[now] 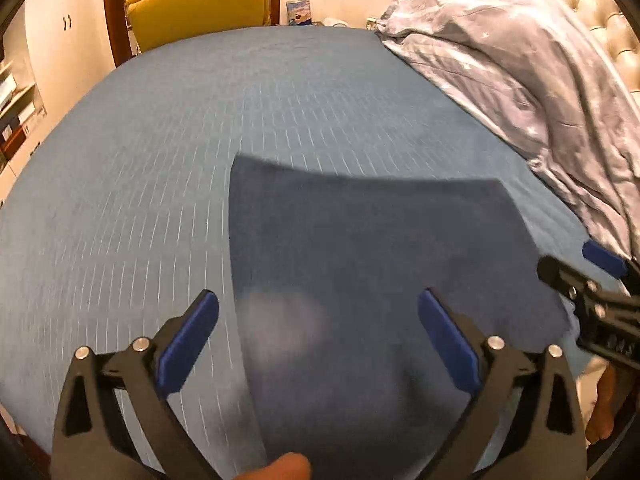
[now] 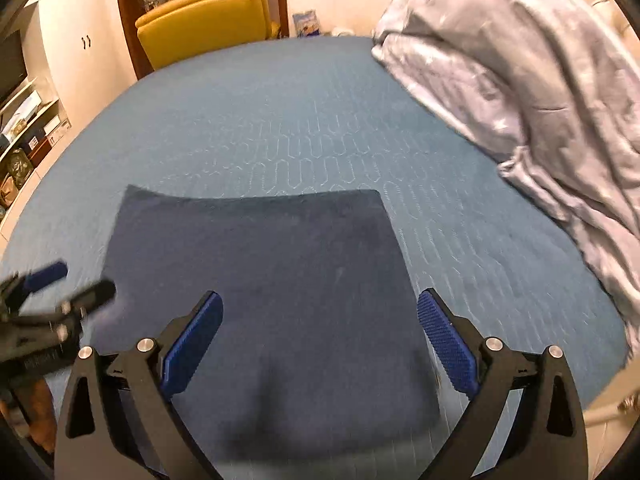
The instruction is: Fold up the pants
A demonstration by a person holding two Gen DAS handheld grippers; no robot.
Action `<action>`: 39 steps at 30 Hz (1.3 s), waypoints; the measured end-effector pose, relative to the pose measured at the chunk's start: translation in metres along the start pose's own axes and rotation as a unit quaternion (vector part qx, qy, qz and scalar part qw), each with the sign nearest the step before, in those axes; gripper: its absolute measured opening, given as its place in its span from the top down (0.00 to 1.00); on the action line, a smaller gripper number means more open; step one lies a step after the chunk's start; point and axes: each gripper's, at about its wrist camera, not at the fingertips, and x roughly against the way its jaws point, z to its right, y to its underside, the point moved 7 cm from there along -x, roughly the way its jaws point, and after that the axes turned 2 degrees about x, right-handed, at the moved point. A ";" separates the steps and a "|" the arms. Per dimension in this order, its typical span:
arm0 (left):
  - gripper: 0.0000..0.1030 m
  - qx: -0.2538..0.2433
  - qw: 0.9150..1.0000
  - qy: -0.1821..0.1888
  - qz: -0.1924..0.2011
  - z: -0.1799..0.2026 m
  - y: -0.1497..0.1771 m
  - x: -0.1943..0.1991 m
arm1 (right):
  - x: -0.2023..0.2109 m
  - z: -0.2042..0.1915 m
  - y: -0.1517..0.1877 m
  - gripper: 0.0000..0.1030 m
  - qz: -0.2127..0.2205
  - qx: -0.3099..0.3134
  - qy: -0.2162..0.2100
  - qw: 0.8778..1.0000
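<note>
Blue quilted bed (image 1: 160,168) fills both views, with a yellow chair (image 1: 200,4) at the upper left of each frame, a rumpled grey duvet (image 1: 520,80) at the upper right, and the dark navy pants (image 2: 264,280) lying as a flat rectangle in the lower centre, seemingly already folded. My worry is that a careless pinch takes only the top layer, so the stack slides apart. Both the left claw (image 1: 318,344) and the right claw (image 2: 320,344) are spread wide above the cloth, gripping nothing
</note>
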 end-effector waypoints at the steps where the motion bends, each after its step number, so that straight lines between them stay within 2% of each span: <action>1: 0.02 0.000 1.000 0.005 0.001 0.001 0.012 0.012 | 0.010 -0.003 0.005 0.08 0.003 0.001 0.005 1.000; 6: 0.02 0.011 1.000 0.027 0.007 0.005 0.041 0.064 | 0.049 -0.009 0.022 0.08 0.010 -0.001 0.024 1.000; 11: 0.02 -0.001 0.999 0.039 0.016 0.017 0.051 0.101 | 0.079 -0.014 0.034 0.08 0.020 0.003 0.036 0.999; 16: 0.02 -0.009 0.999 0.031 0.027 0.022 0.054 0.123 | 0.101 -0.017 0.044 0.08 0.027 0.003 0.039 0.999; 39: 0.02 -0.012 0.999 0.018 0.030 0.023 0.052 0.124 | 0.107 -0.015 0.050 0.08 0.027 -0.006 0.040 0.999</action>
